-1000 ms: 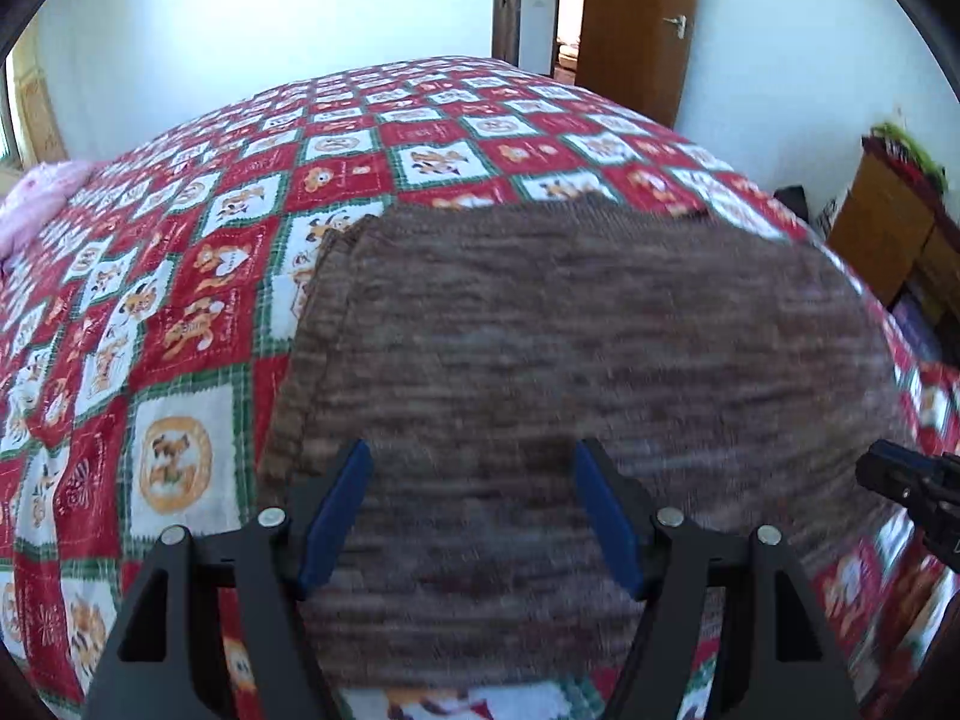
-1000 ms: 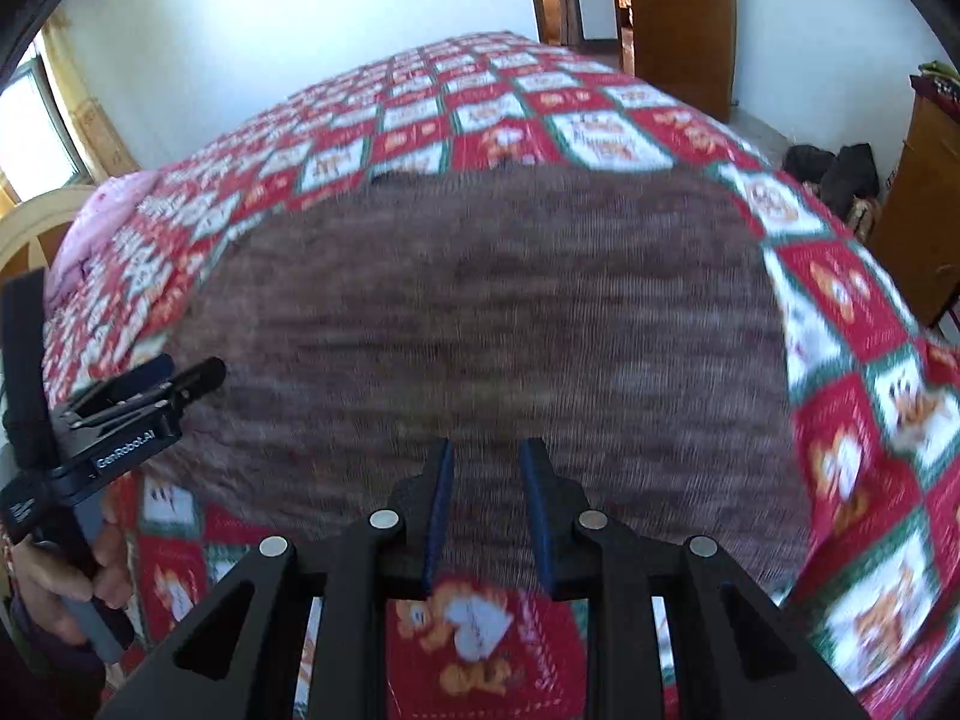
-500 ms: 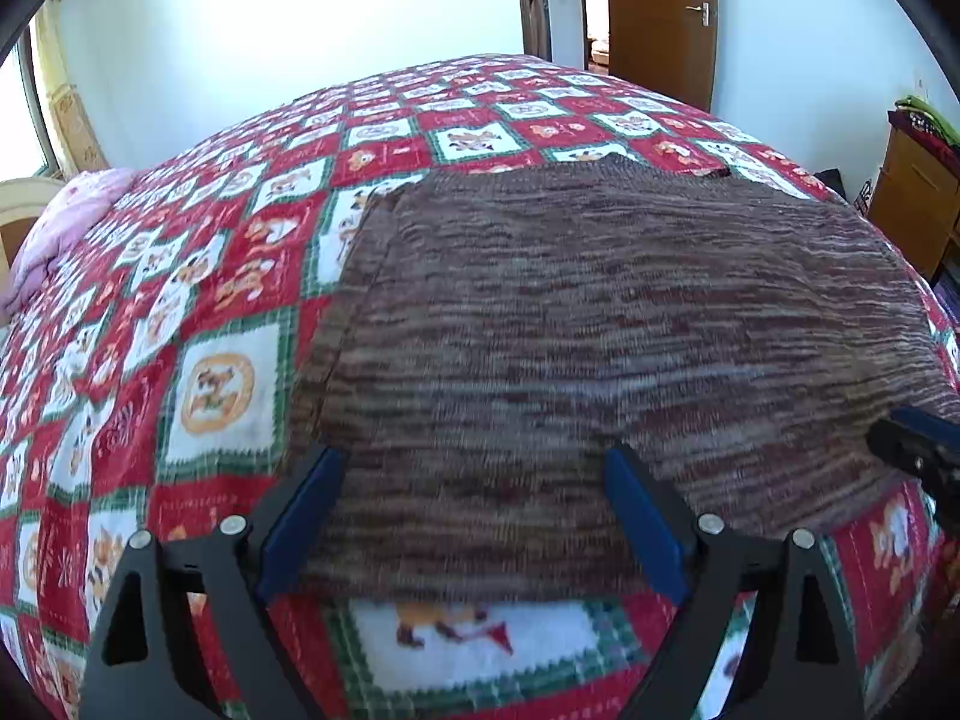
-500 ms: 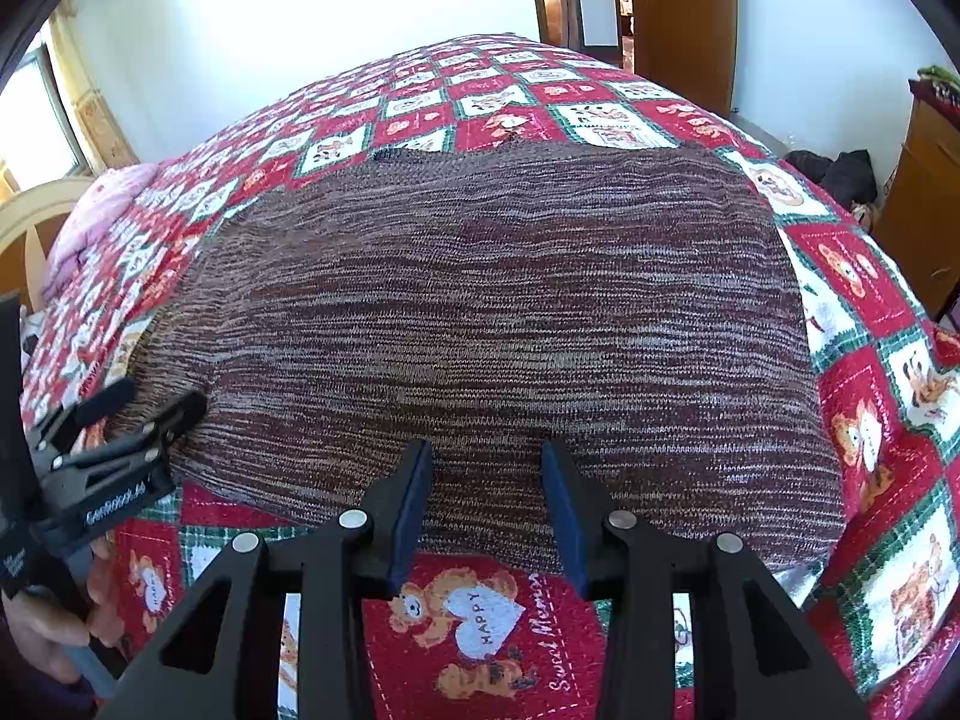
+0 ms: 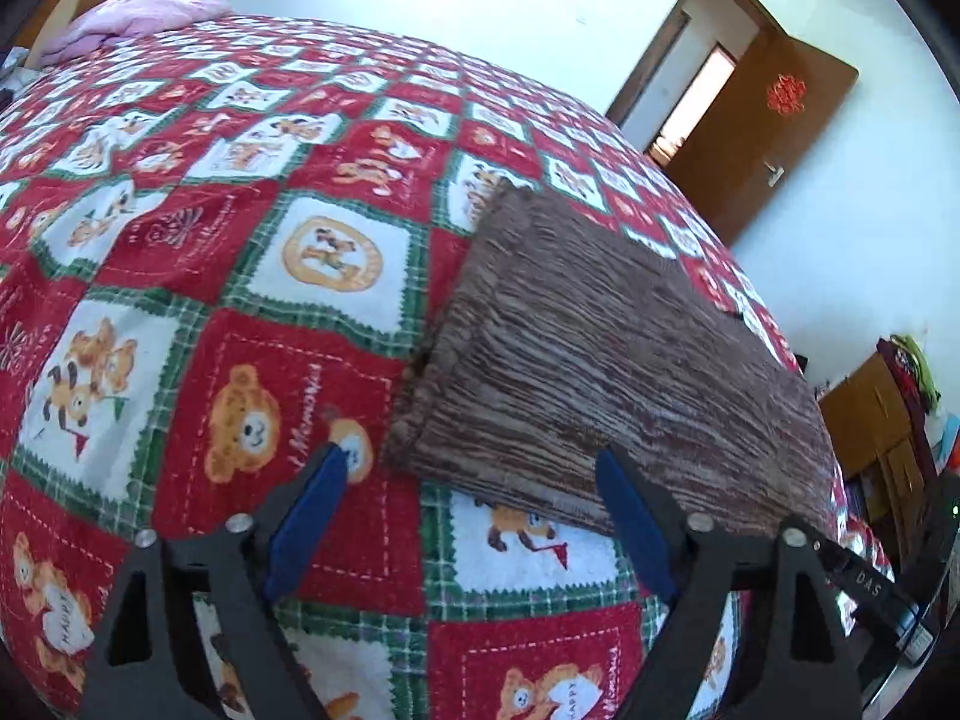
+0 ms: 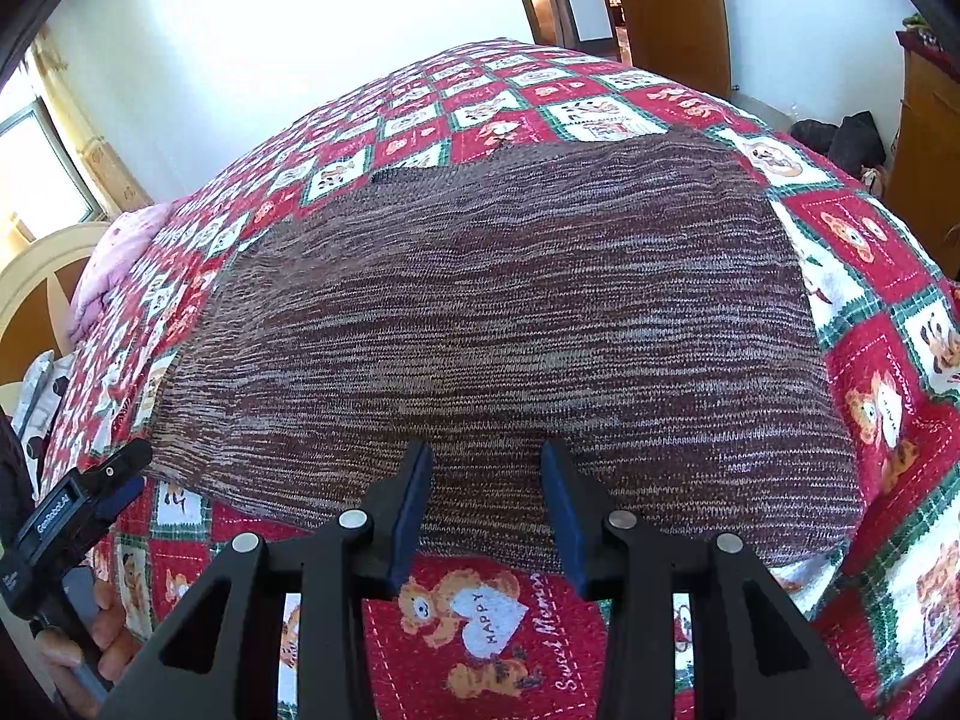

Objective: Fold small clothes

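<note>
A brown knitted garment point(image 6: 510, 330) lies folded flat on the red, white and green patterned bedspread point(image 6: 486, 630). In the left wrist view the garment point(image 5: 600, 360) runs to the right, with its near left corner just ahead of my fingers. My left gripper point(image 5: 474, 474) is open and empty, above the bedspread at that corner. My right gripper point(image 6: 486, 468) is open and empty, at the garment's near edge. The left gripper also shows in the right wrist view point(image 6: 90, 498), held by a hand at the garment's left end.
A pink pillow point(image 5: 144, 12) lies at the bed's far end. A wooden door point(image 5: 762, 120) stands open beyond the bed. A wooden cabinet point(image 5: 876, 414) stands at the right of the bed. Dark bags point(image 6: 840, 138) lie on the floor.
My left gripper has swung left and back, from over the garment to its near left corner. My right gripper has opened wider and pulled back to the near edge.
</note>
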`<state>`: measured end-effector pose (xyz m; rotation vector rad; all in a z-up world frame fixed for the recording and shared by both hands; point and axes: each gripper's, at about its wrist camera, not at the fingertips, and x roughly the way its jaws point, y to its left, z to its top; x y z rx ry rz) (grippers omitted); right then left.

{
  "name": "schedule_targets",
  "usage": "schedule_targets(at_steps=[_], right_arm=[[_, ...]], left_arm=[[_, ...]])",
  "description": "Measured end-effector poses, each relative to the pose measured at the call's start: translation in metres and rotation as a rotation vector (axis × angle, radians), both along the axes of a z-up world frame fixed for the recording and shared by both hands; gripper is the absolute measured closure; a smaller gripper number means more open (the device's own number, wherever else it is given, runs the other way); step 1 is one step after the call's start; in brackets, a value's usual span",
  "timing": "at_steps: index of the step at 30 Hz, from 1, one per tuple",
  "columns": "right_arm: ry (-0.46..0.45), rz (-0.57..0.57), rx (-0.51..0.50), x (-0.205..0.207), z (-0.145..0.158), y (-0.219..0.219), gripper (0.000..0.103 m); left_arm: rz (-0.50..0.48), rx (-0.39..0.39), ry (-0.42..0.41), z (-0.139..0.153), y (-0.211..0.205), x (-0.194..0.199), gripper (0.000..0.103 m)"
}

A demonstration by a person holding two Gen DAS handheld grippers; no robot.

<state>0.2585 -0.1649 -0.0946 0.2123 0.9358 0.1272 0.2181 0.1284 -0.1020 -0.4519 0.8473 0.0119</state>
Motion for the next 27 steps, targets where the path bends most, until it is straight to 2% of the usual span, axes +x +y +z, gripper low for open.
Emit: schedule_targets(at_steps=[2, 7, 10, 13, 19, 20, 21, 22, 23, 24, 25, 26, 27], right_arm=[[-0.001, -0.001, 0.006, 0.0, 0.0, -0.001, 0.063], [-0.002, -0.001, 0.015, 0.0, -0.001, -0.003, 0.063], [-0.003, -0.002, 0.019, 0.0, -0.001, -0.003, 0.063], [-0.004, -0.001, 0.023, 0.0, -0.001, -0.004, 0.063], [-0.005, -0.001, 0.027, 0.0, -0.001, -0.005, 0.063], [-0.005, -0.001, 0.028, 0.0, -0.001, -0.005, 0.063], [-0.005, -0.001, 0.028, 0.0, -0.001, -0.005, 0.063], [-0.005, -0.001, 0.028, 0.0, -0.001, -0.005, 0.063], [-0.005, -0.001, 0.027, 0.0, -0.001, -0.004, 0.063], [-0.005, -0.001, 0.027, 0.0, -0.001, -0.004, 0.063], [-0.005, -0.001, 0.027, 0.0, 0.0, -0.005, 0.063], [-0.005, -0.001, 0.027, 0.0, -0.001, -0.005, 0.063], [-0.005, -0.001, 0.028, 0.0, -0.001, -0.004, 0.063]], left_arm=[[0.002, 0.002, 0.0, 0.0, -0.007, 0.001, 0.02], [0.008, -0.118, 0.017, -0.001, -0.02, -0.002, 0.022], [0.011, -0.081, 0.019, -0.002, -0.033, 0.003, 0.018], [0.015, -0.084, 0.013, 0.0, -0.031, 0.012, 0.015], [0.074, -0.197, -0.005, 0.0, -0.012, 0.045, 0.015], [0.078, -0.197, -0.007, 0.0, -0.013, 0.048, 0.017], [0.084, -0.19, -0.011, 0.002, -0.014, 0.05, 0.02], [0.088, -0.173, -0.016, 0.003, -0.016, 0.049, 0.032], [0.083, -0.157, -0.016, 0.004, -0.018, 0.049, 0.05], [0.072, -0.144, -0.013, 0.004, -0.019, 0.049, 0.06], [0.063, -0.131, -0.009, 0.003, -0.02, 0.048, 0.077], [0.063, -0.128, -0.006, 0.001, -0.018, 0.046, 0.085], [0.067, -0.156, -0.008, -0.003, -0.013, 0.043, 0.086]])
